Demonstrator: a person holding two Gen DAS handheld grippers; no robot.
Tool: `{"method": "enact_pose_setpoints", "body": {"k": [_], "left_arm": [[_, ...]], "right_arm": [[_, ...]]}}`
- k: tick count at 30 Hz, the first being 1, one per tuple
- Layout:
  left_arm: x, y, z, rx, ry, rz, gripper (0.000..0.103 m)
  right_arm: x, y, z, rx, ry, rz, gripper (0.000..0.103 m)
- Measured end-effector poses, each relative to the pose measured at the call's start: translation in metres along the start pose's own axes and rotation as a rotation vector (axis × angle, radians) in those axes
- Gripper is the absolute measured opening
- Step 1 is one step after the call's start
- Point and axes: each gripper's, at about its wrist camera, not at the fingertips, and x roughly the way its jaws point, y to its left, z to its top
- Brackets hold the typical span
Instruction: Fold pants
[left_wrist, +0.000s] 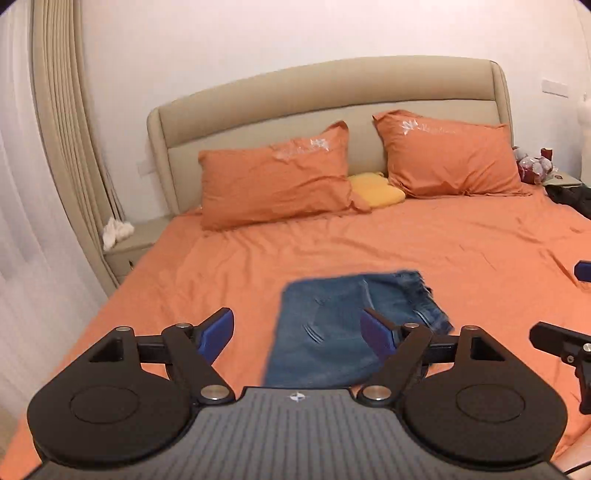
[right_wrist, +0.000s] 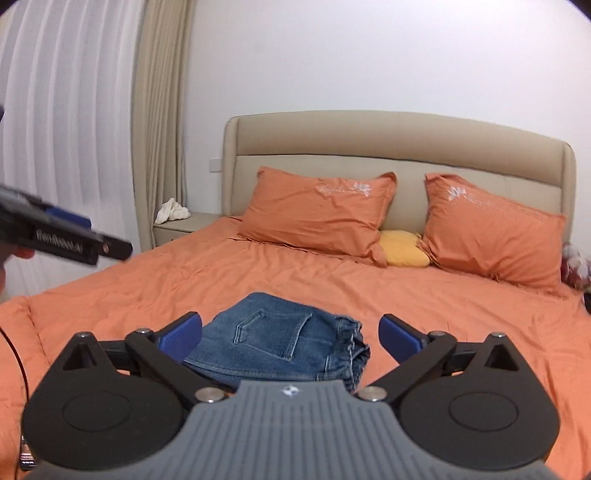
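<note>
My left gripper (left_wrist: 297, 336) is wide apart, nothing btwn the blue pads (left_wrist: 218, 334), just air over the bed. Same w/ my right gripper (right_wrist: 290, 338): pads (right_wrist: 400, 341) spread fully, holding nothing. Both hang above the cloth, not touching it. Straight ahead of & below both sets of fingers lie the jeans (right_wrist: 280, 347), folded into a compact stack, back pocket facing up, sitting on the orange sheet (left_wrist: 443, 258) near the foot edge of the bed, roughly mid-width, well apart from the two orange pillows (left_wrist: 275, 181) & the yellow cushion (right_wrist: 402, 249) up by the headboard (right_wrist: 399, 140). From the right wrist view the layered, bunched edges of the stack face right and the smooth folded edge faces left; long axis looks to run roughly away from me toward the headboard, tho the fisheye and the blur in the left view make that a soft call. Neither hand is clearly nearer; in each view the stack sits about centred btwn the fingers. I judge the folding as good as done. If any tidy-up is needed, the right hand is on the side of the loose edges, so I'd pick it to square them up.
</note>
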Motion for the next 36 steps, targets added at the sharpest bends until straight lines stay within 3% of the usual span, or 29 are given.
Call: {"method": "enact_pose_setpoints", "body": {"k": [4,7,14,19,26,36], "left_arm": [[0.006,-0.016,-0.029,-0.057,0.017,-0.025,0.091],[0.017,-0.027,-0.046,-0.073,0.079,-0.03,0.091],[0.032,-0.044,-0.073,-0.055,0.116,-0.021,0.091],[0.041,-0.045,-0.086,-0.087,0.153,-0.024,0.091],[0.041,-0.04,-0.088,-0.119,0.153,-0.036,0.091],[0.033,-0.041,-0.084,-0.12,0.133,-0.031,0.092]], "right_arm": [[-0.003,-0.001,-0.029,0.037,0.014,-0.061,0.098],[-0.001,0.003,-0.047,0.003,0.021,-0.123,0.098],[0.014,0.001,-0.07,0.034,0.066,-0.104,0.098],[0.024,0.006,-0.078,-0.011,0.102,-0.113,0.098],[0.03,0.002,-0.08,0.049,0.139,-0.098,0.098],[0.018,0.003,-0.071,0.045,0.099,-0.099,0.098]]}}
